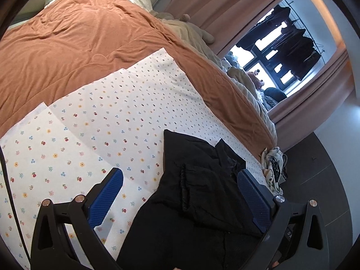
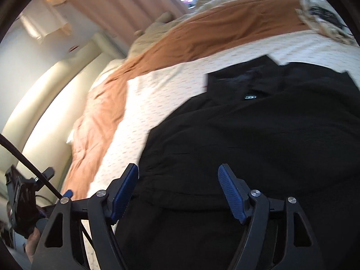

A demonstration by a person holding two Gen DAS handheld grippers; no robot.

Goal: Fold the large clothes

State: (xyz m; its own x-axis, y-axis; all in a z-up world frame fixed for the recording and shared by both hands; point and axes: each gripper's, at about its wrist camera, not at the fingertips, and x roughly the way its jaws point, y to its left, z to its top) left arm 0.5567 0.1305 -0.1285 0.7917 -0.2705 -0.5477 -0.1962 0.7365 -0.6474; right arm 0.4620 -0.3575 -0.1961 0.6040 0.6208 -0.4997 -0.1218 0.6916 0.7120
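The black garment lies spread on the floral-print sheet at the near edge of the bed, directly under and ahead of the right hand-held gripper, whose blue ribbed pads stand wide apart with nothing between them; dark cloth lies below the gap, not pinched. Its collar, with a small pale label, points away from that gripper toward the far side, so the garment's long axis seems to run from the gripper outward across the bed. The left hand-held gripper is likewise wide and holding nothing, hovering over a rumpled part of the same black cloth, where a folded flap and a puckered seam rise in soft ridges; its left pad is over bare sheet, its right pad over or just past the fabric's edge. Both grippers are close to the garment, and the right one appears better centred on the body panel. The cloth looks matte, limp and fairly heavy, probably sliding little on the sheet's fine woven texture. Beyond lie a rust-orange blanket, creased and plush, and beige bedding by the pink curtain.
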